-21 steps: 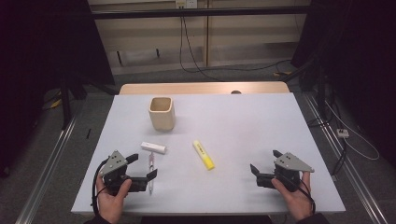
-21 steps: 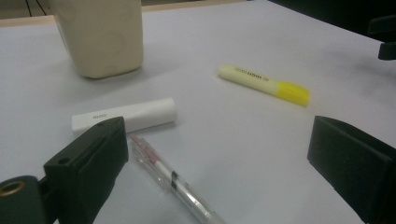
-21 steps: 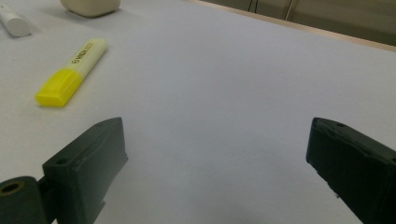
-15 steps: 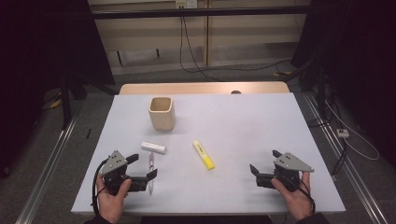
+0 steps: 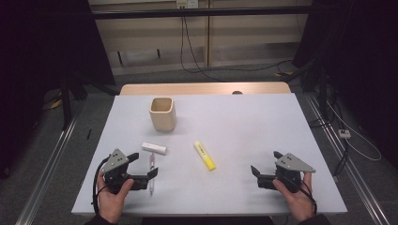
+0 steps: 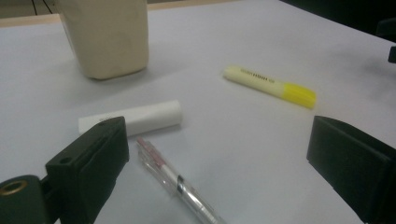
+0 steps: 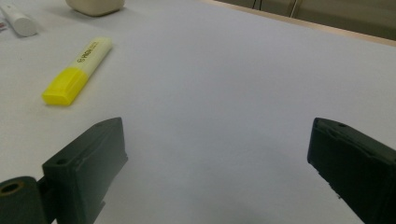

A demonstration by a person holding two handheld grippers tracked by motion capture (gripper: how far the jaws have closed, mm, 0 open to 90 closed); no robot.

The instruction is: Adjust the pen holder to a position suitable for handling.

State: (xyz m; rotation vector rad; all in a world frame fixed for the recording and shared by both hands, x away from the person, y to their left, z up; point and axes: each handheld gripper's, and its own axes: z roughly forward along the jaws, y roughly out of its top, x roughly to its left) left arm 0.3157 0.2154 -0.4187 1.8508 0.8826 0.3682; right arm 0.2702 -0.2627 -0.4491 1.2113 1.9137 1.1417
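My left gripper (image 5: 143, 165) rests low at the table's near left, open. A clear pen (image 5: 151, 161) lies on the table between its wide-apart jaws, close to the left jaw in the left gripper view, pen (image 6: 175, 182), with neither pad pressing on it. Just beyond lie a short white stick (image 5: 154, 148) (image 6: 135, 117) and a yellow highlighter (image 5: 204, 155) (image 6: 268, 85). A beige cup (image 5: 163, 114) (image 6: 107, 37) stands upright farther back. My right gripper (image 5: 266, 163) (image 7: 217, 140) sits at the near right, open and empty, and the highlighter (image 7: 77, 70) lies ahead to its left.
The white table (image 5: 244, 126) has bare surface across its middle and right. A wooden strip (image 5: 202, 88) runs along its far edge. Cables trail on the dark floor (image 5: 225, 65) behind, and metal rails run along both sides.
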